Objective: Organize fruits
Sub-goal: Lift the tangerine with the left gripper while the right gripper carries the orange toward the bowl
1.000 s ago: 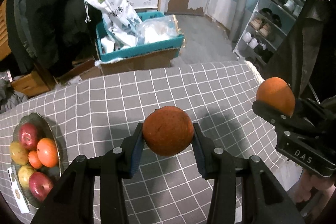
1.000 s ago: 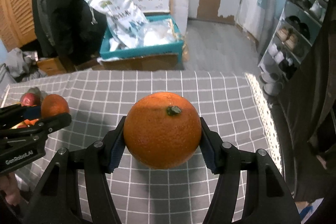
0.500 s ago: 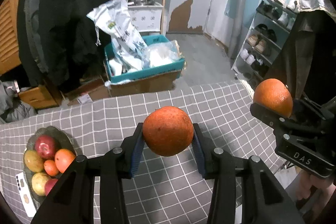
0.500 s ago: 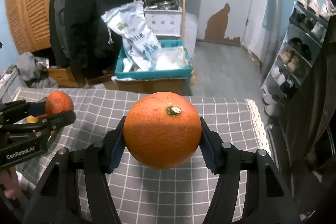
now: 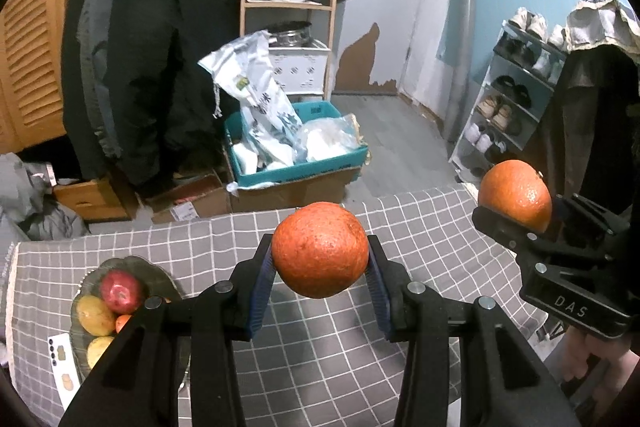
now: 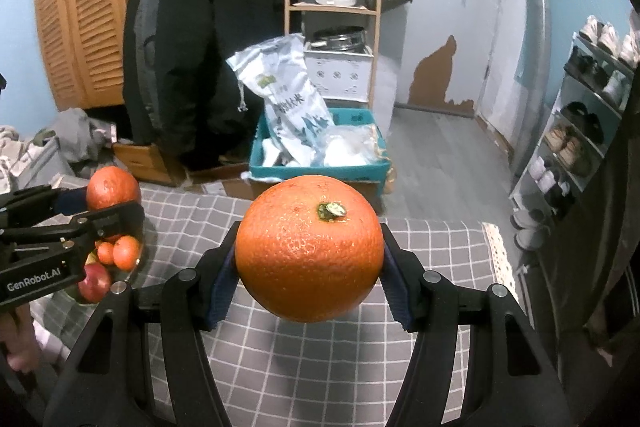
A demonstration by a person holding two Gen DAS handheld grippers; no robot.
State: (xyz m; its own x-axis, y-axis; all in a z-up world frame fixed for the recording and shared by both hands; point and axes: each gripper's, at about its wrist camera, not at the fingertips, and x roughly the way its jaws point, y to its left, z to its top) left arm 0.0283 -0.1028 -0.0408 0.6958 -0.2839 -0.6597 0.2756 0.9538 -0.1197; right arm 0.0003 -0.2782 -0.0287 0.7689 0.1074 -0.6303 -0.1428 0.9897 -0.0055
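**Two oranges up in the air**

Both tools have gone up since a moment ago, so we now see more of the room and less of the worktop (image 5: 360, 367). We hold one fruit in each. Our left tool (image 5: 320, 287) is clamped on a dark orange (image 5: 320, 249), and our right tool (image 6: 308, 287) is clamped on a bright orange (image 6: 308, 247). Both fruits hang above the checked cloth and touch nothing else.

We think this means both are picked up and ready to carry. The fruit bowl (image 5: 160, 277) sits below and to the left of the left tool, so it is likely where they go.

Each orange is round, so it has no long side. The bright one's green stem end (image 6: 331, 210) points up and a bit away from the right tool.
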